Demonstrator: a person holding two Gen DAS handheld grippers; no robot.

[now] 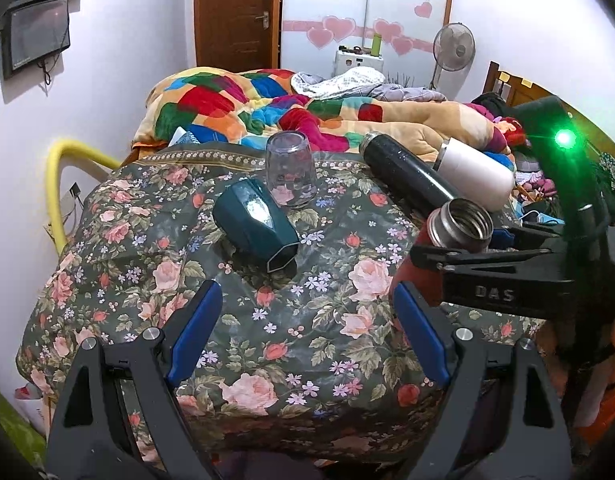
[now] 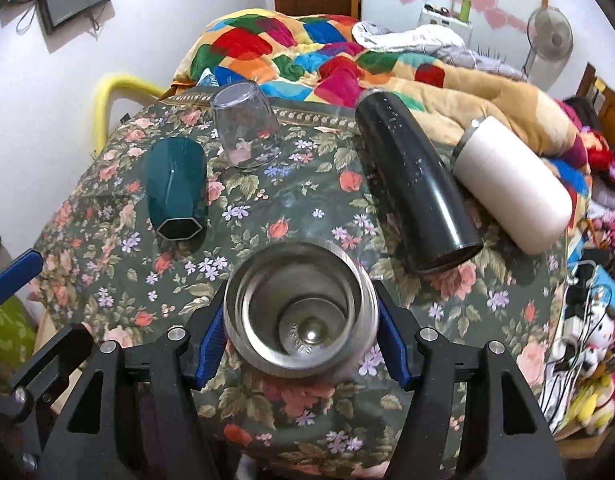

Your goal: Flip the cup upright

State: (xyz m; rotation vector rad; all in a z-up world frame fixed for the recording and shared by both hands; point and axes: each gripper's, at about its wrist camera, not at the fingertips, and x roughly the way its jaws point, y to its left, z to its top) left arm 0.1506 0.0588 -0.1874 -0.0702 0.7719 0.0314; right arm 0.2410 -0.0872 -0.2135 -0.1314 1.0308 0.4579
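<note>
Right wrist view: right tool (image 2: 299,340) pinches a steel-mouthed cup (image 2: 299,312) between its blue pads, mouth tilted up toward the camera, above the floral cloth (image 2: 267,208). Left wrist view: that cup (image 1: 459,224) has a red body and is held off the cloth. Left tool (image 1: 307,336) is spread wide, holding nothing. On the cloth lie a green faceted cup (image 2: 175,188) on its side, a clear glass (image 2: 247,132) inverted, a black flask (image 2: 415,184) and a white flask (image 2: 511,180), both lying down.
</note>
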